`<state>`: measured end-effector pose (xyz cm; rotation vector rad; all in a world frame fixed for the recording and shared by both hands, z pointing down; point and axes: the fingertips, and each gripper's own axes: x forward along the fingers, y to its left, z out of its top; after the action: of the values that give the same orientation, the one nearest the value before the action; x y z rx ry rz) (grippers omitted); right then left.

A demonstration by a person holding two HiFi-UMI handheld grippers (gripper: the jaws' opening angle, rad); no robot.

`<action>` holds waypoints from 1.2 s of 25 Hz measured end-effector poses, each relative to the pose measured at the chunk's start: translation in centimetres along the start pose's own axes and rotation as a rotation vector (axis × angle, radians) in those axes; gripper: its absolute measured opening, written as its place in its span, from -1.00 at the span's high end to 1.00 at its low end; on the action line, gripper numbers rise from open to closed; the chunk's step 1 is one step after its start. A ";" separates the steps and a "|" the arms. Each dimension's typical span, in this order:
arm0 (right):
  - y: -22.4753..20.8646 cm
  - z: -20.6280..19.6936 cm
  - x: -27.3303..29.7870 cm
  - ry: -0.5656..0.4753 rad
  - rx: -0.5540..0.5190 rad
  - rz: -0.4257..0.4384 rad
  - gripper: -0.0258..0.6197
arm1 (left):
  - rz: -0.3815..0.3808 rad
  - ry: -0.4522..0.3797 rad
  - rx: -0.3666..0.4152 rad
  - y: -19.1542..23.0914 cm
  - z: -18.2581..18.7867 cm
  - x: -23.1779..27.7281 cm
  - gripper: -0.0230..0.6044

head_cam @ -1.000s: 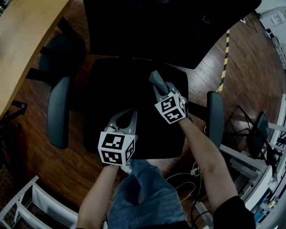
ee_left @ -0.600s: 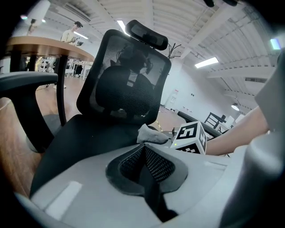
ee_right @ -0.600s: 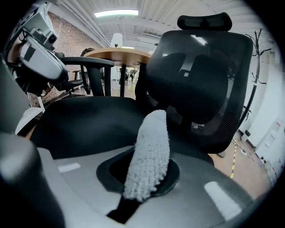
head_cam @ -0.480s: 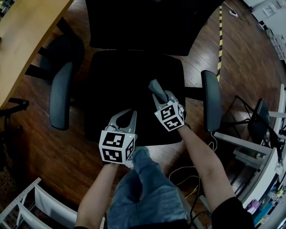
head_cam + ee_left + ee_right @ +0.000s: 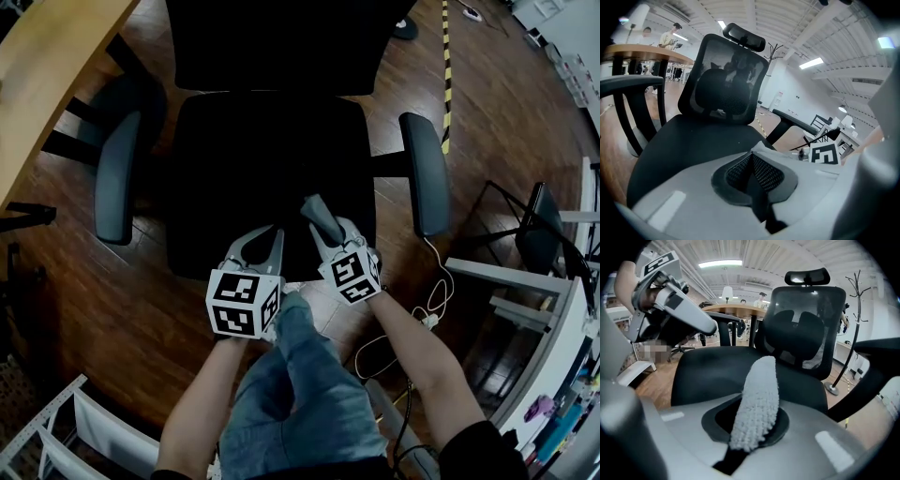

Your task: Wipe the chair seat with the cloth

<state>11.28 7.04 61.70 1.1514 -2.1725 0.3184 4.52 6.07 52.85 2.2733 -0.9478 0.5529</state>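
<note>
Leftmost, a wooden desk (image 5: 47, 66) sits beside the chair's left armrest (image 5: 117, 183). At the near edge of the black chair seat (image 5: 262, 159), the left gripper (image 5: 262, 242) has its jaws closed on nothing. Just right of it, the right gripper (image 5: 330, 234) pinches a pale cloth (image 5: 317, 214) — it sticks out over the seat's near right part

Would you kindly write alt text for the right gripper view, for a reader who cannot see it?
The right gripper is shut on a fluffy pale cloth that stands above the black chair seat. Behind rise the chair's mesh backrest and headrest, with a wooden table beyond.
</note>
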 end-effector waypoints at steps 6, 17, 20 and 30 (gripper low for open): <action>3.6 -2.0 -3.1 -0.014 0.015 0.018 0.89 | -0.010 0.017 0.003 -1.7 -1.6 -0.3 0.92; 5.8 -2.4 -5.1 -0.032 0.038 0.042 0.89 | -0.035 0.034 -0.011 -3.8 -3.0 0.6 0.92; 5.3 -1.6 -5.1 -0.054 0.035 0.036 0.89 | -0.039 0.034 -0.007 -3.9 -2.8 0.9 0.92; -2.0 4.1 -2.2 -0.125 0.001 -0.099 0.89 | -0.036 0.013 -0.020 -2.7 -0.6 2.2 0.92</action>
<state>12.00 5.32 57.06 1.3065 -2.2130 0.2092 7.87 6.87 53.60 2.2617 -0.9002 0.5401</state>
